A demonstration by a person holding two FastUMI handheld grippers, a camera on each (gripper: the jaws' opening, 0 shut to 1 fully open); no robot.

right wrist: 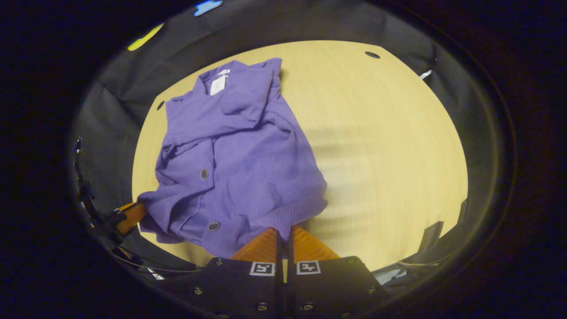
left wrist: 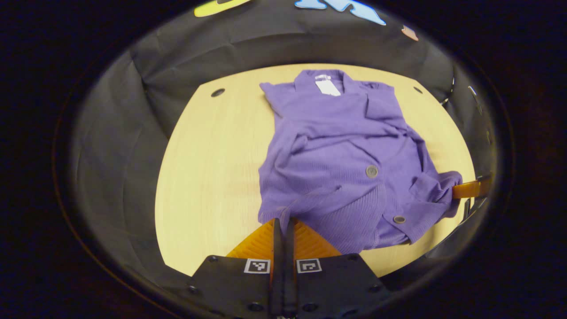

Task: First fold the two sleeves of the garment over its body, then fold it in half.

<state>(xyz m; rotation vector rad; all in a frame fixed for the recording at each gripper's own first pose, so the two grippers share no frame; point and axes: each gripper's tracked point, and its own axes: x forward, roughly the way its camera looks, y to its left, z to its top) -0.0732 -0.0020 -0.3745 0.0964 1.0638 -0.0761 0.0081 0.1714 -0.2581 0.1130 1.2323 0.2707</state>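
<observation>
A purple ribbed knit cardigan with grey buttons (left wrist: 350, 164) lies on a pale wooden tabletop (left wrist: 208, 177), collar at the far edge, both sleeves already laid across its body. The left claw (left wrist: 283, 223) is clamped together on the near hem's left corner, and the right claw (right wrist: 283, 232) pinches the hem's right corner, apparently ready to lift the hem toward the collar for the halving fold. A white neck tag (left wrist: 328, 87) shows at the collar. Black cloth walls surround the tabletop; nothing blocks the fold.

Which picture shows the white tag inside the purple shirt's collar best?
The left gripper view: the white tag faces the camera, flat inside the collar of the purple shirt. In the right gripper view the tag looks smaller and slanted, off to one side.
</observation>
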